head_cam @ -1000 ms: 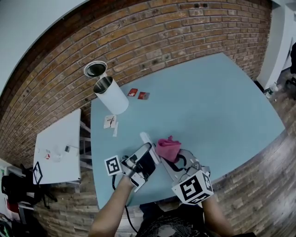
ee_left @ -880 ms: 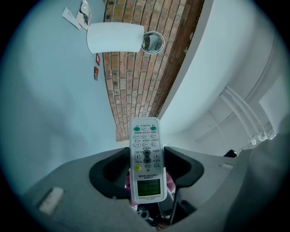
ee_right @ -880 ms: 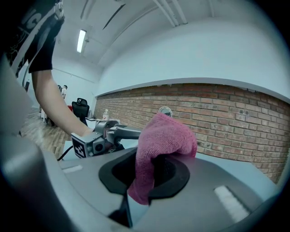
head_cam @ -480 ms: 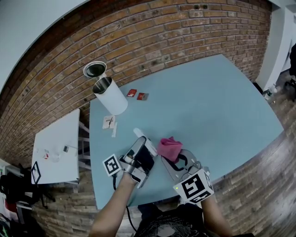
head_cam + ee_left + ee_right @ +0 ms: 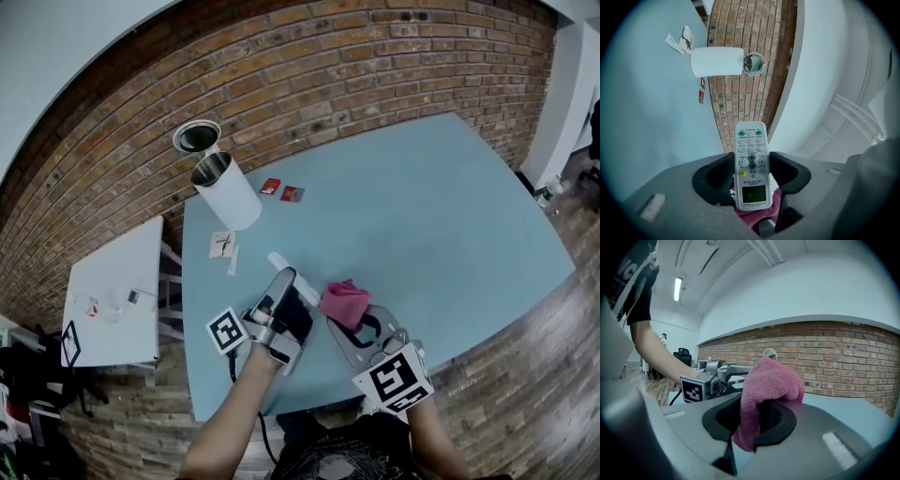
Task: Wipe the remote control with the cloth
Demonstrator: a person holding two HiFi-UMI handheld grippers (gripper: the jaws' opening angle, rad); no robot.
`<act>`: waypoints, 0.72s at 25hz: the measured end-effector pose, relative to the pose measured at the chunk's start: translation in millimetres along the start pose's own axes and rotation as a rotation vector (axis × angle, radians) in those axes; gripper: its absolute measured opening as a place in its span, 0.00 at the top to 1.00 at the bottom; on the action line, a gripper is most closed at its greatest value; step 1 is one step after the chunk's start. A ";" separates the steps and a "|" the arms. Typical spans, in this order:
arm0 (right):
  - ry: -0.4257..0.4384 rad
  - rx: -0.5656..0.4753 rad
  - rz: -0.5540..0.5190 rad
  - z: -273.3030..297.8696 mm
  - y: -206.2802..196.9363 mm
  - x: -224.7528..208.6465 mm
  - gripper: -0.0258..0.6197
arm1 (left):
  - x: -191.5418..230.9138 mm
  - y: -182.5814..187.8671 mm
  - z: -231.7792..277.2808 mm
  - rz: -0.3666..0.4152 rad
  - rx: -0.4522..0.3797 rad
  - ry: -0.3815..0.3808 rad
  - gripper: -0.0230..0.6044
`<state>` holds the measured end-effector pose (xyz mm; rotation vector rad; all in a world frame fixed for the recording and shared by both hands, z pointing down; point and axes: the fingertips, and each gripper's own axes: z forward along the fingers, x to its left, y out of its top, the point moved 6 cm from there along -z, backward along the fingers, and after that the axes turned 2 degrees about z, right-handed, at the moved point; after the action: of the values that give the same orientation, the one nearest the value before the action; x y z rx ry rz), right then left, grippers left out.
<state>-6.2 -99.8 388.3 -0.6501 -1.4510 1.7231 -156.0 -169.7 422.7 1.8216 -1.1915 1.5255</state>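
Now remote (image 5: 286, 267) farther from cloth (image 5: 343, 302)

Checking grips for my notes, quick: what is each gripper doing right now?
Left gripper: closed on the remote control.
Right gripper: closed on the pink cloth.

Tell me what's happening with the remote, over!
Left hand-held gripper shut on remote control. Right hand-held gripper shut on pink cloth. Cloth beside remote, contact unclear. Nothing between them.
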 end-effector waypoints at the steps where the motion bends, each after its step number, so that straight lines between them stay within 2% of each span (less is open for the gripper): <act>1: 0.003 -0.008 0.006 -0.5 2.0 -0.1 0.86 | -0.4 -0.4 0.3 0.023 0.016 0.009 0.58; 6: 0.024 -0.040 0.035 -3.4 9.0 -0.7 0.86 | 1.1 -5.1 0.9 0.144 0.116 0.062 0.59; 18: 0.048 -0.068 0.051 -1.6 7.2 -0.7 0.86 | 9.8 -15.4 -2.7 0.286 0.248 0.171 0.59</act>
<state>-6.2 -99.8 380.9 -0.7655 -1.4759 1.6910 -144.3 -162.9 435.3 1.6794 -1.2671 2.0259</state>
